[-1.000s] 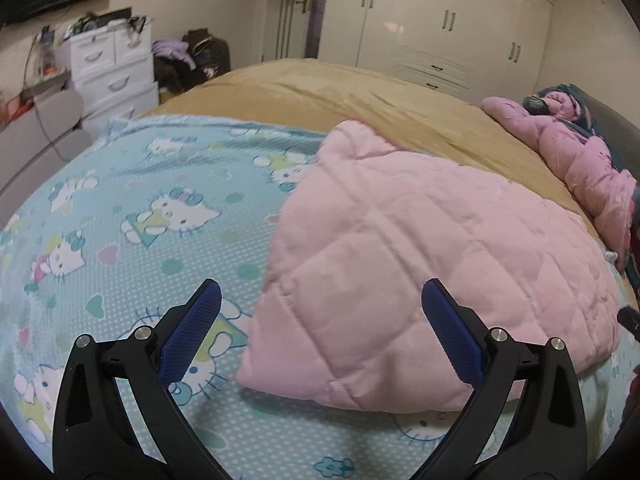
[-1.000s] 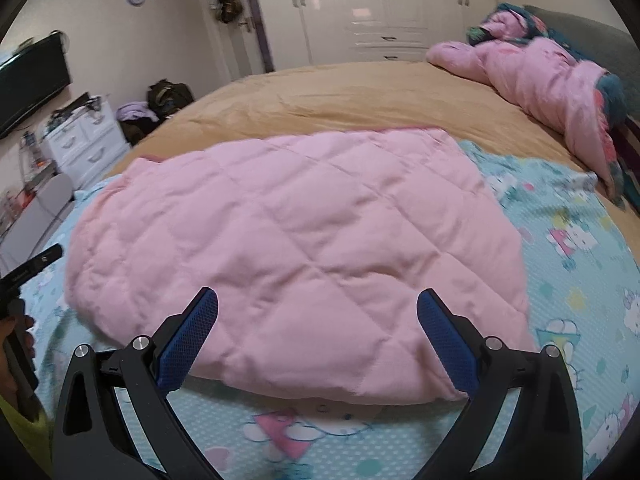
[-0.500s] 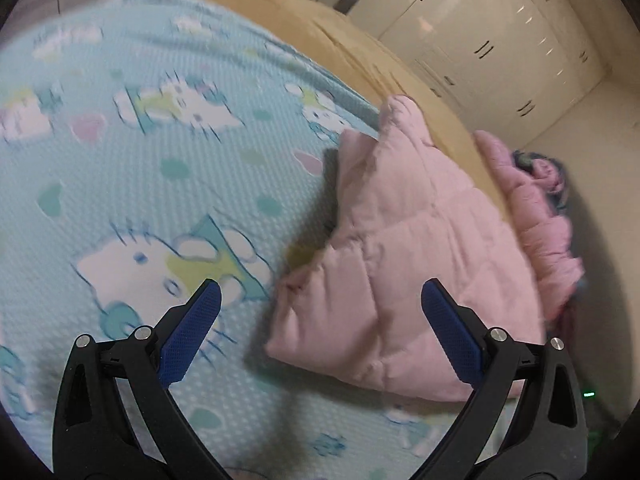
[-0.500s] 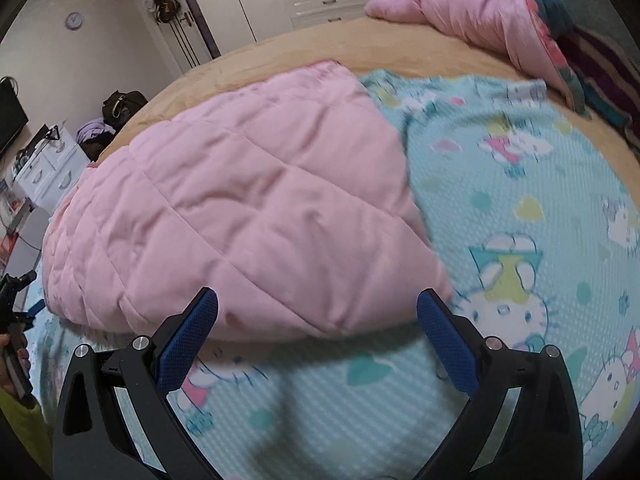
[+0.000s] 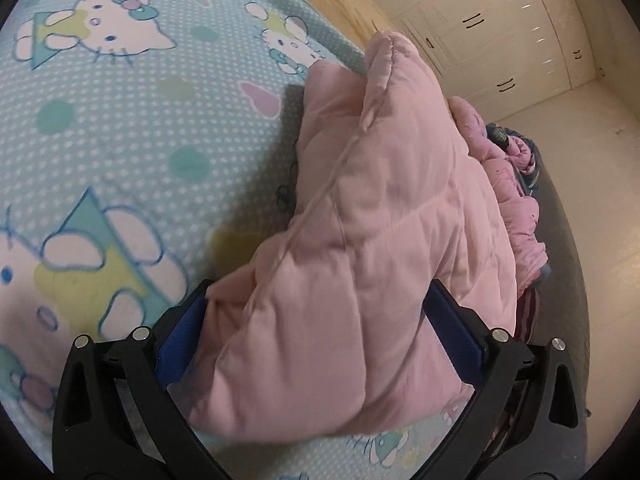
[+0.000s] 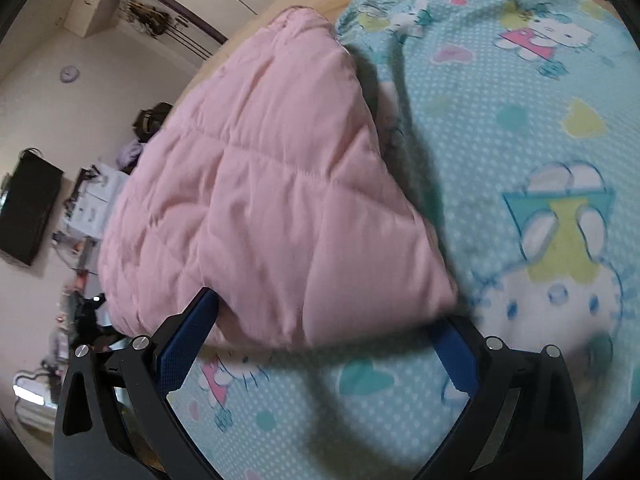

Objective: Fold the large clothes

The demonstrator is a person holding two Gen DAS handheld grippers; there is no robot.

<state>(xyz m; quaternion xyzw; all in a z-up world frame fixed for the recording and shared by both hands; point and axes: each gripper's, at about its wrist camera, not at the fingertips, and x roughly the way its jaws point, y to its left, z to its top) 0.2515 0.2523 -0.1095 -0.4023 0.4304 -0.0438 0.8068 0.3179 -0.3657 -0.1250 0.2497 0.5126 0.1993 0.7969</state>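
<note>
Now my left fingers straddle the near corner of the pink quilted coat on the bed, spread wide — not clamped. My right fingers gape at its other corner. It looks partly folded — more remains.

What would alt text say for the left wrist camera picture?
A puffy pink quilted garment fills the space between the open blue-padded fingers of the left gripper, its corner bulging toward the camera. It lies on a turquoise cartoon-cat bedsheet, with white wardrobes behind.
</note>
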